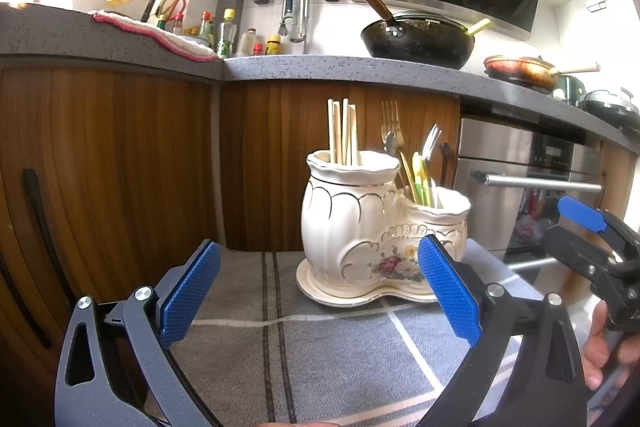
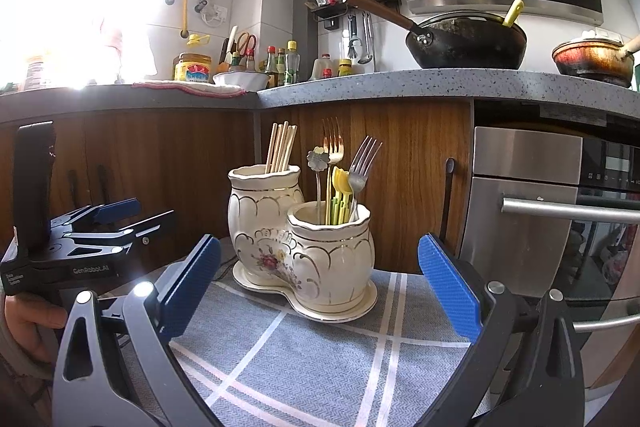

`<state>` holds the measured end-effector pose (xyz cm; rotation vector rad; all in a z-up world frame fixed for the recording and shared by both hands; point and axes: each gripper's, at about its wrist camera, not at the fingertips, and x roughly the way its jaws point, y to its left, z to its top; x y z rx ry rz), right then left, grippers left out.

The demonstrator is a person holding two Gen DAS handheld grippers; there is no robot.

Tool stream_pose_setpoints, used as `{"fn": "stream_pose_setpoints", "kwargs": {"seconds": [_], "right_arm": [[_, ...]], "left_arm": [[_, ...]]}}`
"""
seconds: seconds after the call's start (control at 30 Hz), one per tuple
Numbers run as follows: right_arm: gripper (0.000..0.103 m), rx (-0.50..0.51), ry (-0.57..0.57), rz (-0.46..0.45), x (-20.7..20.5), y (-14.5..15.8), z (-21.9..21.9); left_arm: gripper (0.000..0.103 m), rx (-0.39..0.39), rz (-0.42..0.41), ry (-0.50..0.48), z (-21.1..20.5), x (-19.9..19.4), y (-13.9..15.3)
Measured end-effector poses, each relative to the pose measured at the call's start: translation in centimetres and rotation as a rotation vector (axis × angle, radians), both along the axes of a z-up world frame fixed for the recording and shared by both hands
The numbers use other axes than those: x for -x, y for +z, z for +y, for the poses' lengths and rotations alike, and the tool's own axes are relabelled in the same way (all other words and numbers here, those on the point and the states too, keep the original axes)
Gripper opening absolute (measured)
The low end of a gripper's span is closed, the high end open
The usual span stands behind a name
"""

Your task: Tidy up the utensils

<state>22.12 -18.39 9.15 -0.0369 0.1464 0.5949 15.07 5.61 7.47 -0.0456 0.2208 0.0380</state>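
A cream ceramic double-pot utensil holder [image 1: 360,227] with floral print stands on a grey checked cloth [image 1: 320,347]. Its taller pot holds wooden chopsticks [image 1: 343,131]; its shorter pot holds forks [image 1: 430,147] and yellow-green plastic utensils [image 1: 420,183]. In the right wrist view the holder [image 2: 304,247] stands ahead with chopsticks [image 2: 282,147] and forks [image 2: 362,163]. My left gripper [image 1: 320,291] is open and empty, a short way in front of the holder. My right gripper [image 2: 320,287] is open and empty, also short of it. Each gripper shows in the other's view, the right one [image 1: 592,239] and the left one [image 2: 104,219].
Wooden cabinets [image 1: 120,155] and a steel oven [image 1: 528,179] stand behind the cloth. Above, the grey countertop [image 1: 320,67] carries a black wok [image 1: 416,39], a pan [image 1: 520,69], bottles [image 1: 226,35] and a towel [image 1: 160,35].
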Motion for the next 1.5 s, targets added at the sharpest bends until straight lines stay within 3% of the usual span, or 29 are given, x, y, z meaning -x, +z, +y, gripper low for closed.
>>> {"fn": "stream_pose_setpoints", "kwargs": {"seconds": [1.5], "right_arm": [[0.098,-0.003,0.012,0.001,-0.13,-0.07,-0.22]], "left_arm": [[0.098,-0.012,0.015,-0.008,-0.18,-0.47,-0.17]]}}
